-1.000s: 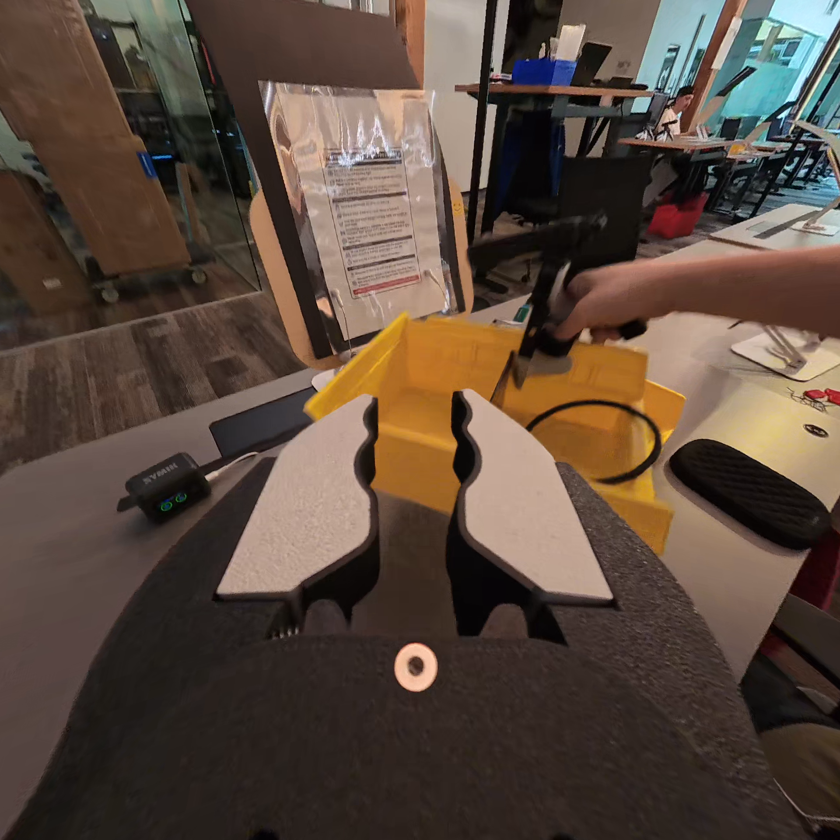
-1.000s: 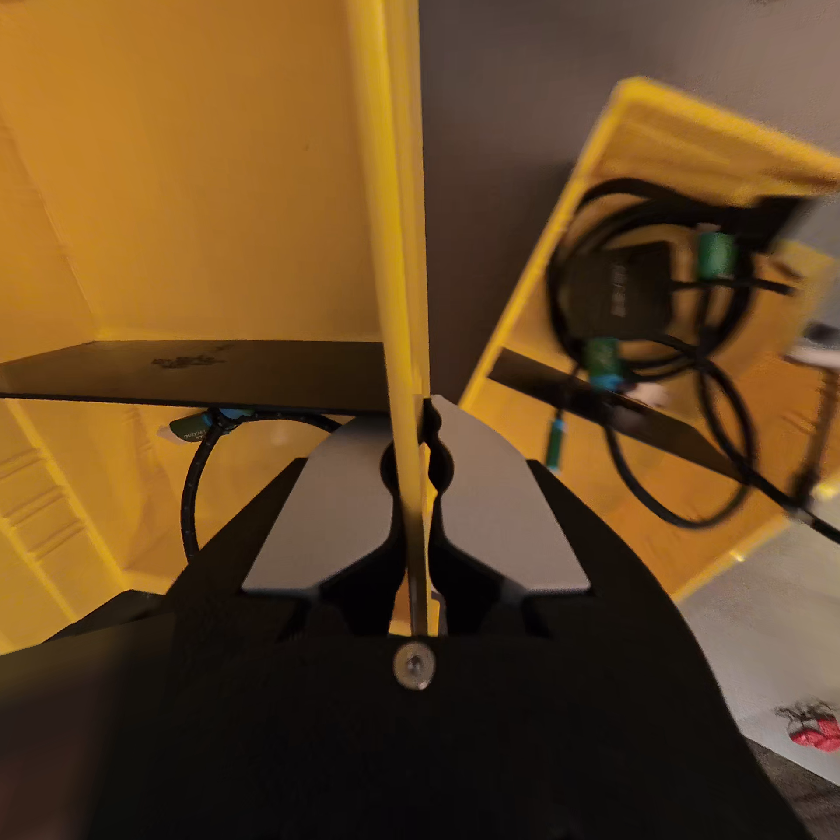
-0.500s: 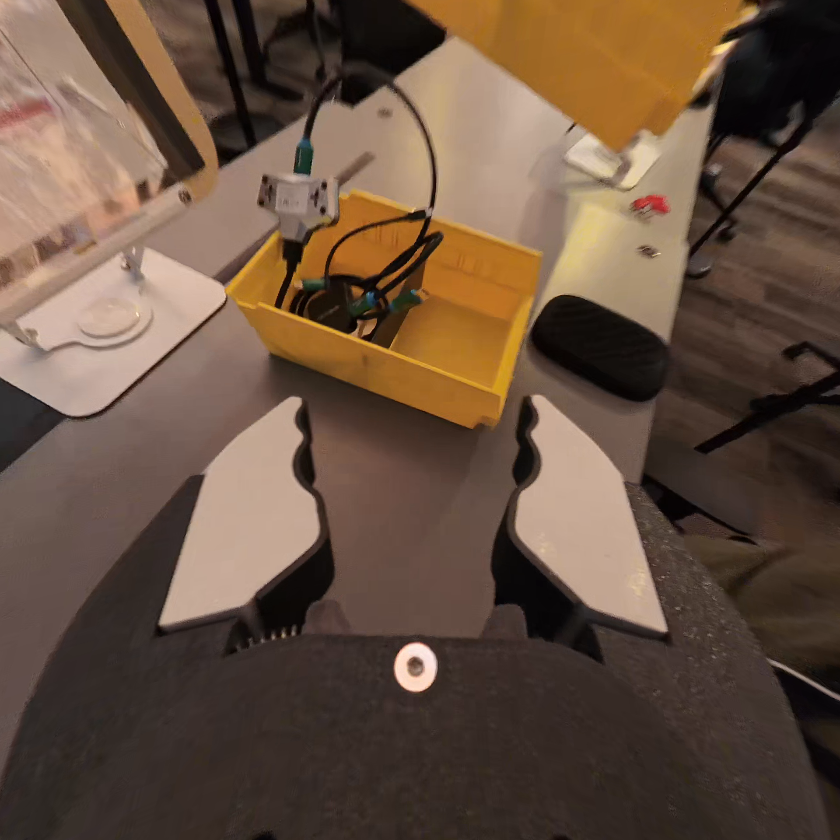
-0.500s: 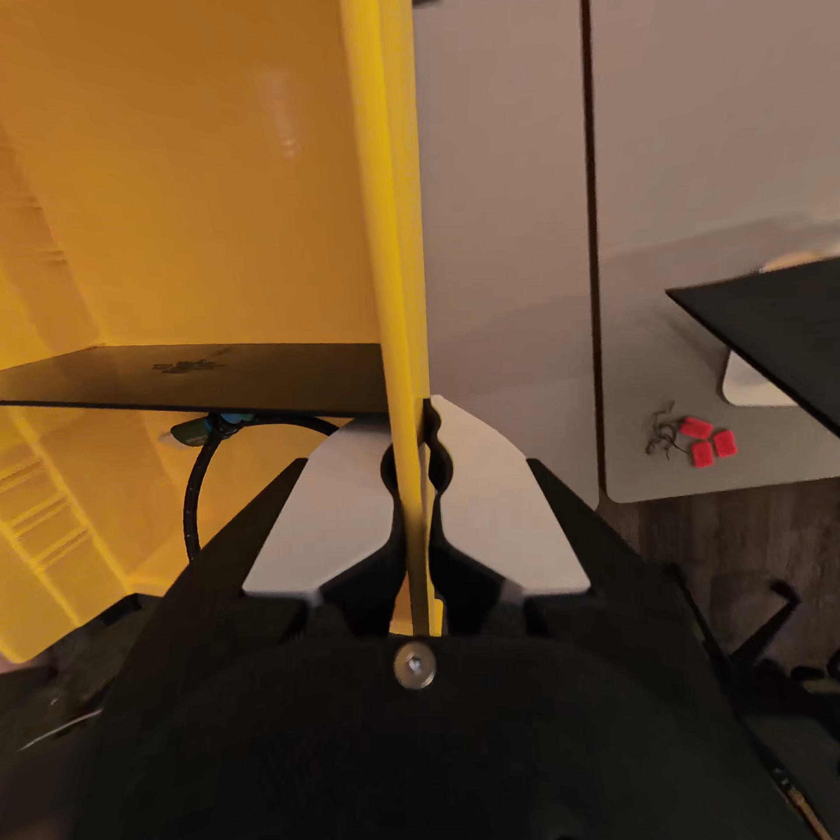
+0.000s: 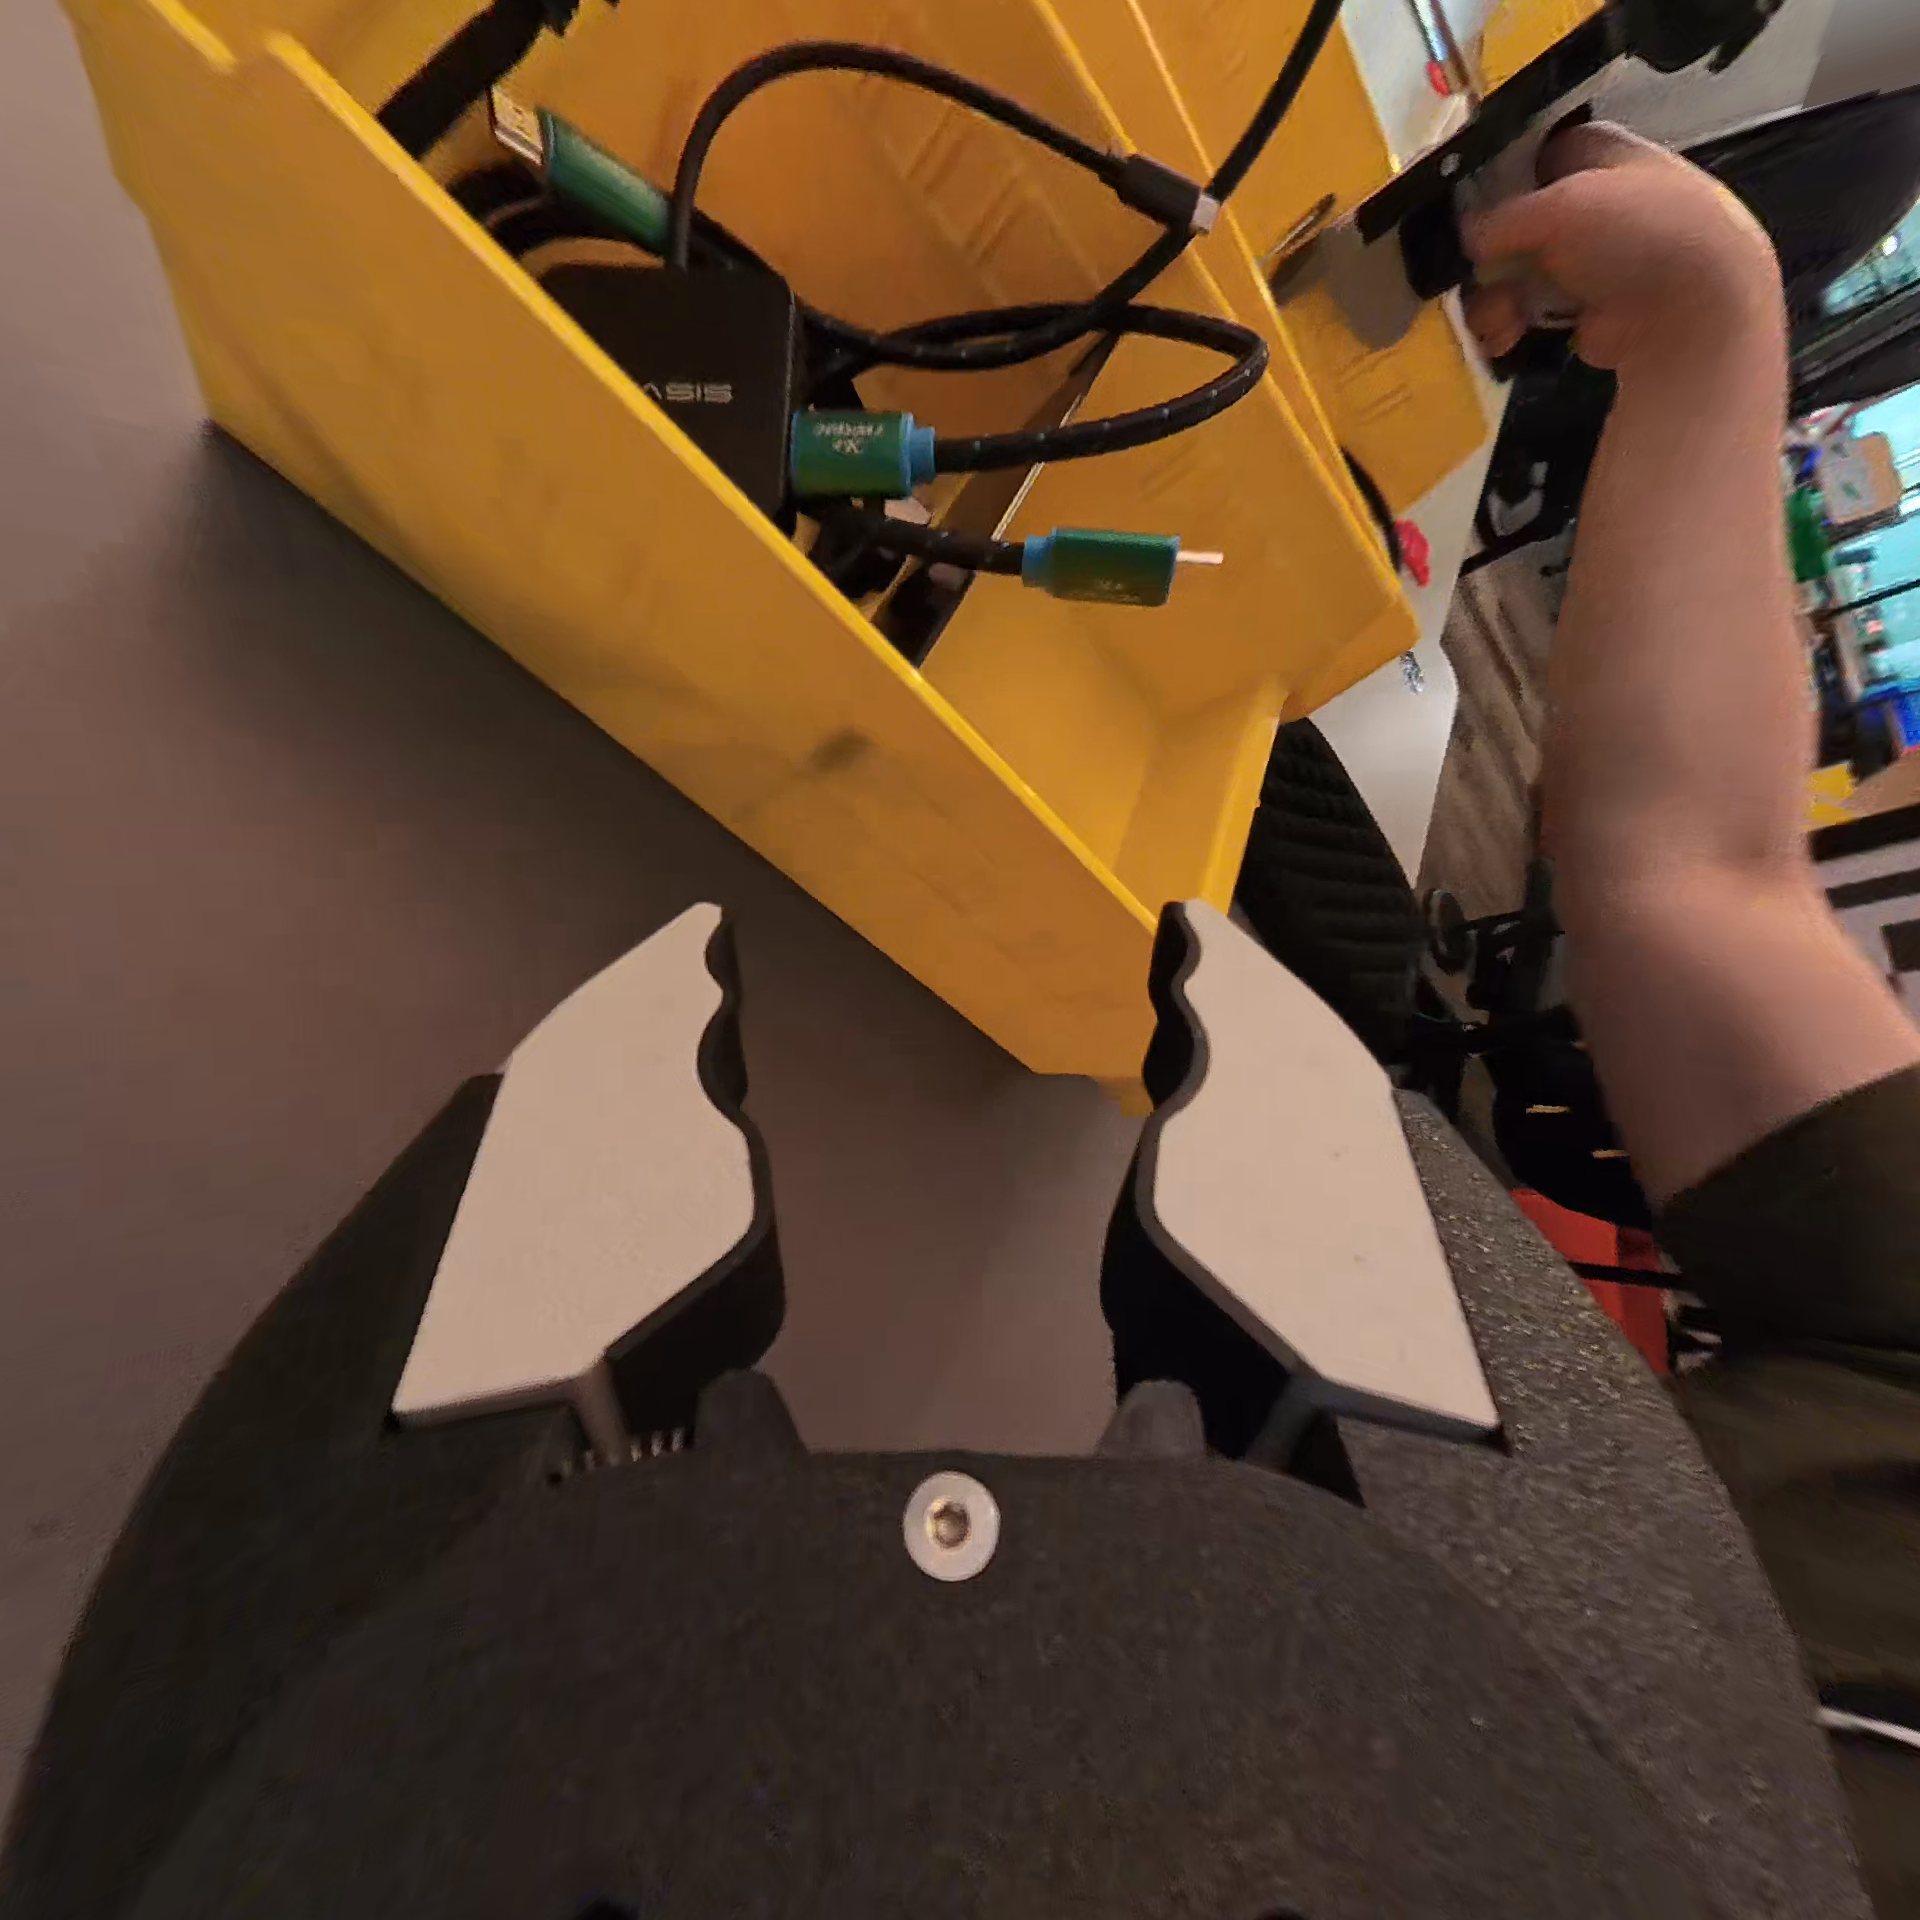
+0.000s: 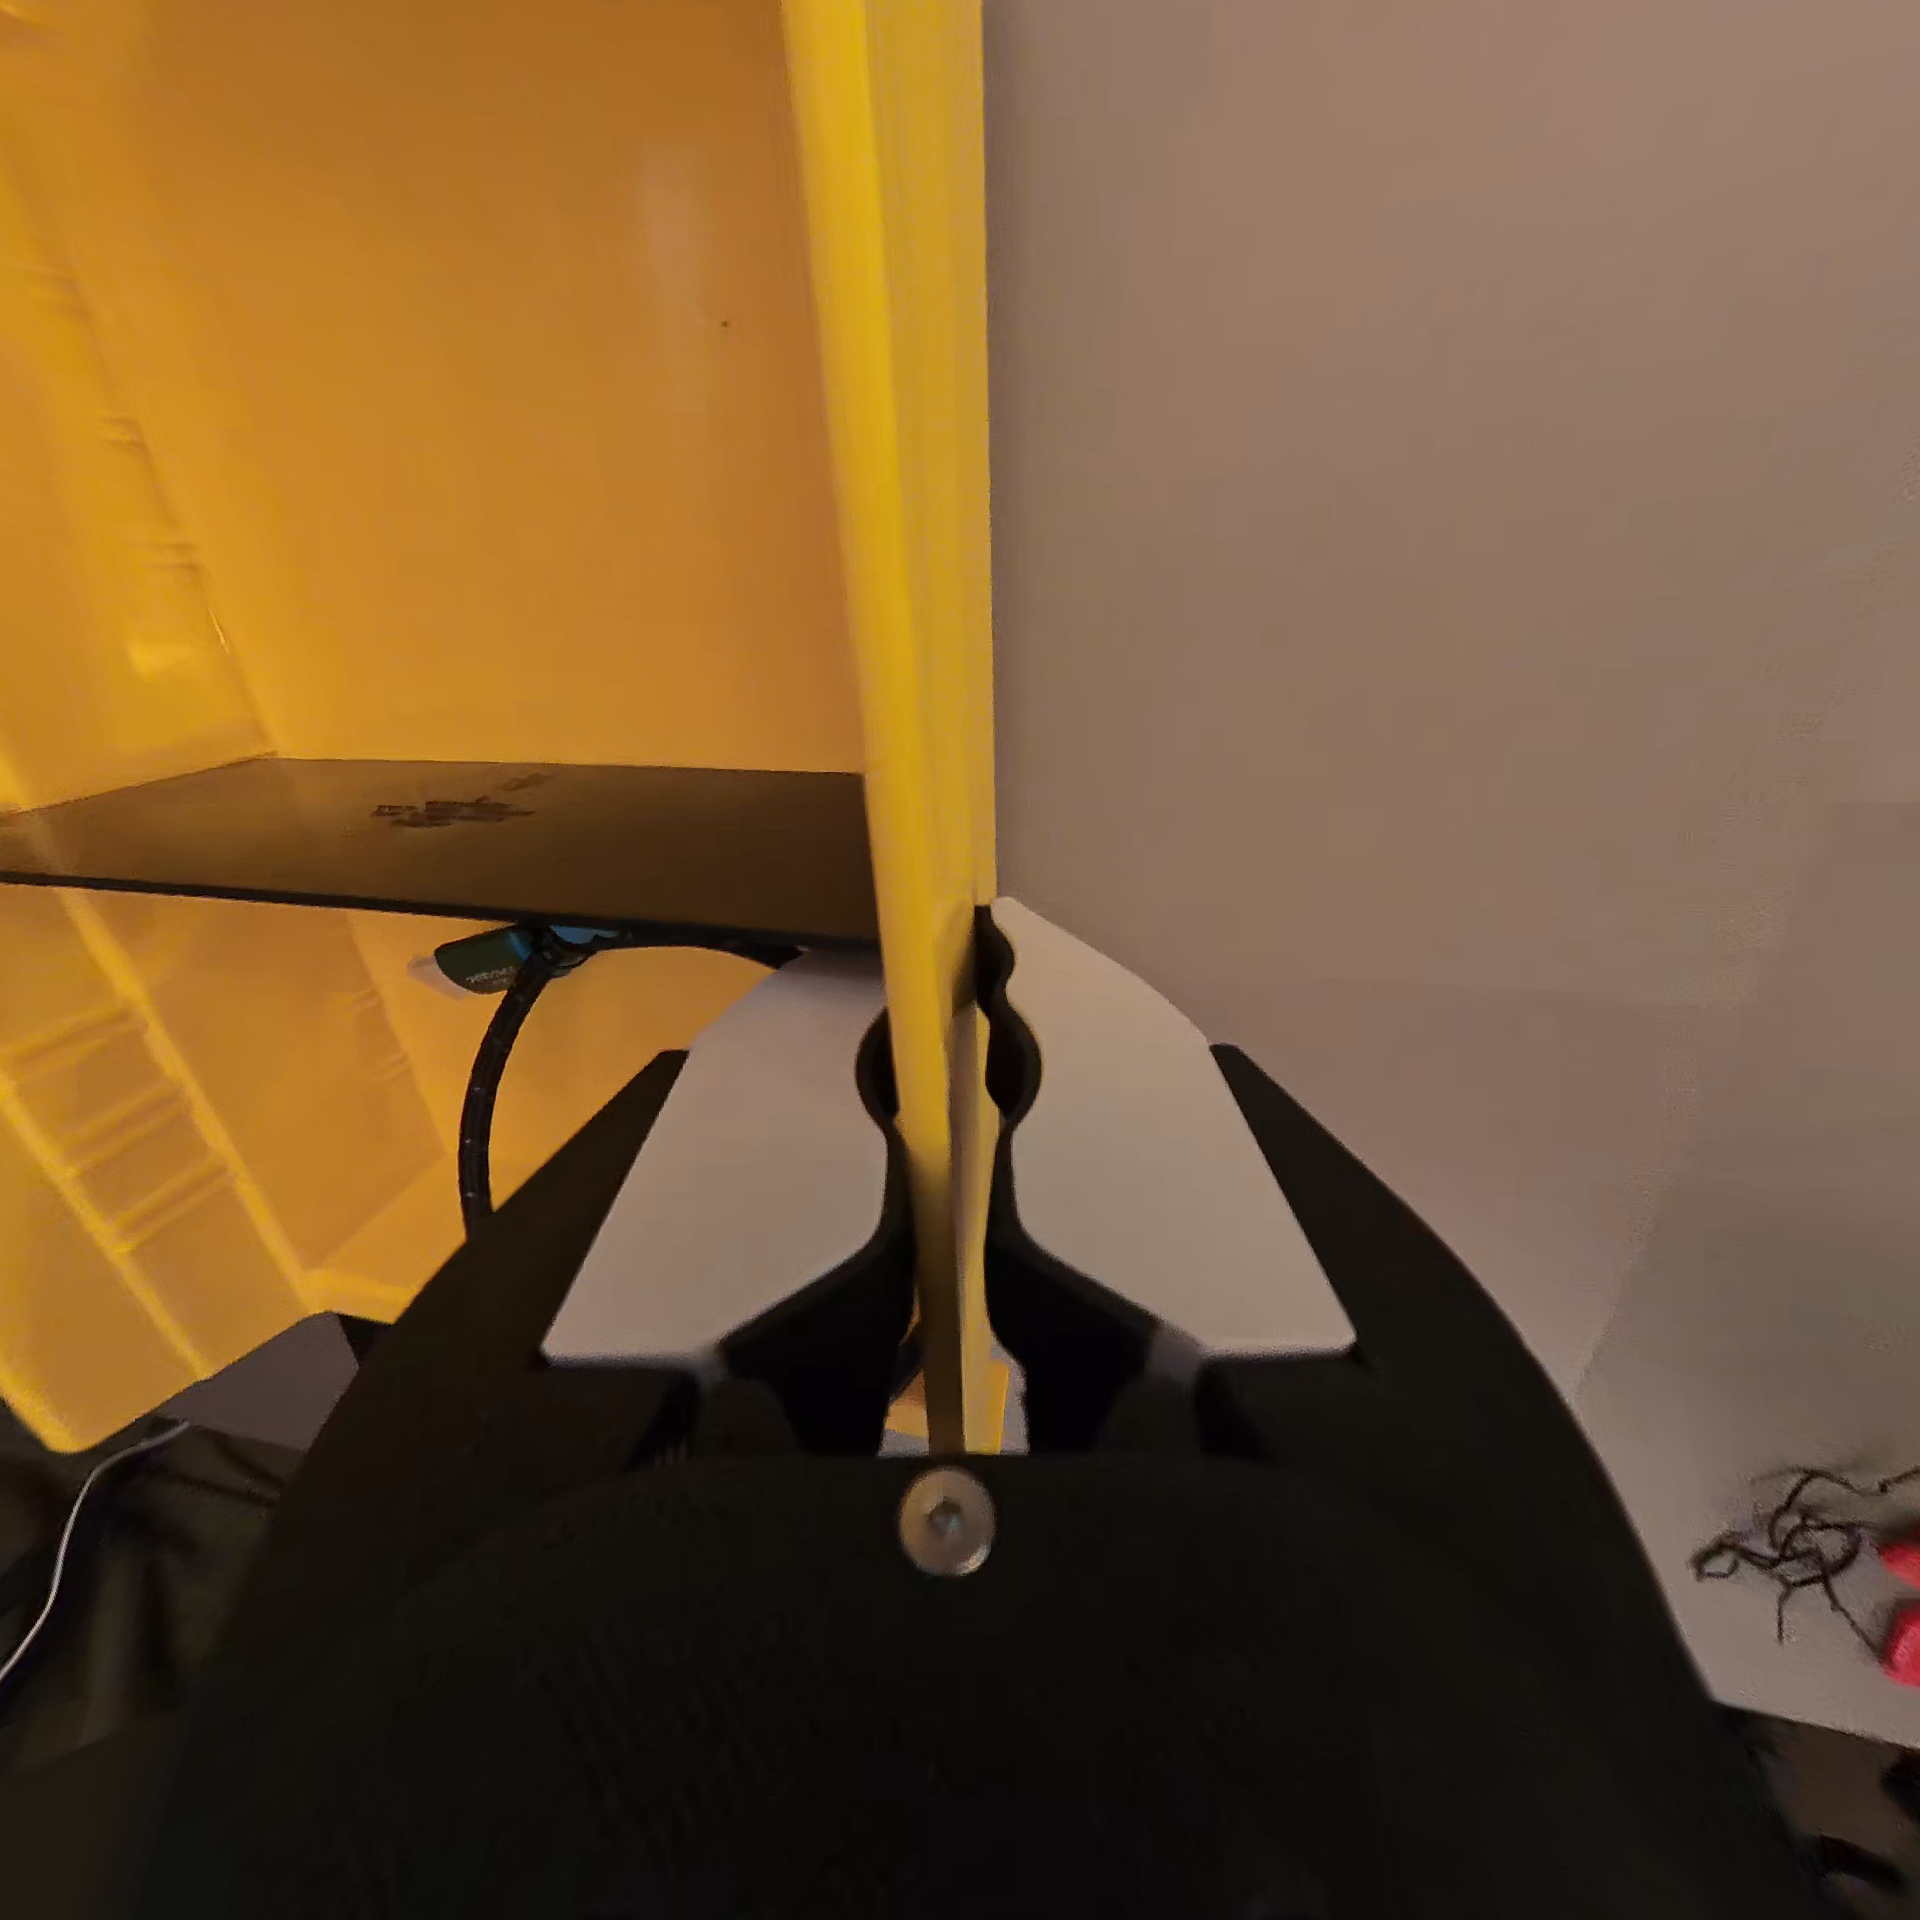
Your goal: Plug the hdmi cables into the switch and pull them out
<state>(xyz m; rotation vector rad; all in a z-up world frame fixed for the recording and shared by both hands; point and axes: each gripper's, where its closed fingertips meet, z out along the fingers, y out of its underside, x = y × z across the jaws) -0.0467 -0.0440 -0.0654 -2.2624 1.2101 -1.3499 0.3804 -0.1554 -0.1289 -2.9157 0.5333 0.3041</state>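
A yellow bin [image 5: 623,582] on the grey table holds a black switch [image 5: 707,384] and black braided HDMI cables. One green plug [image 5: 852,454] sits against the switch's edge. Another green plug [image 5: 1101,566] lies loose, and a third [image 5: 603,182] lies farther back. My left gripper [image 5: 945,920] is open and empty at the bin's near corner. My right gripper [image 6: 977,925] is shut on the wall of a second yellow bin [image 6: 904,520], which holds a black divider [image 6: 468,831] and a cable with a green plug [image 6: 483,961]. That bin [image 5: 1340,135] hangs behind the first.
A person's hand [image 5: 1621,249] holds the right gripper at the upper right. A black ribbed pad [image 5: 1320,904] lies right of the bin. Small red pieces [image 6: 1901,1569] with dark thread lie on the pale table [image 6: 1455,623]. A thin USB cable end [image 5: 1164,192] lies in the first bin. The left gripper's tips are roughly 45 cm from the right gripper's.
My left gripper has moved close to the bin with the switch and stays open. My right gripper keeps its grip on the second bin, which has come lower, just behind the first.
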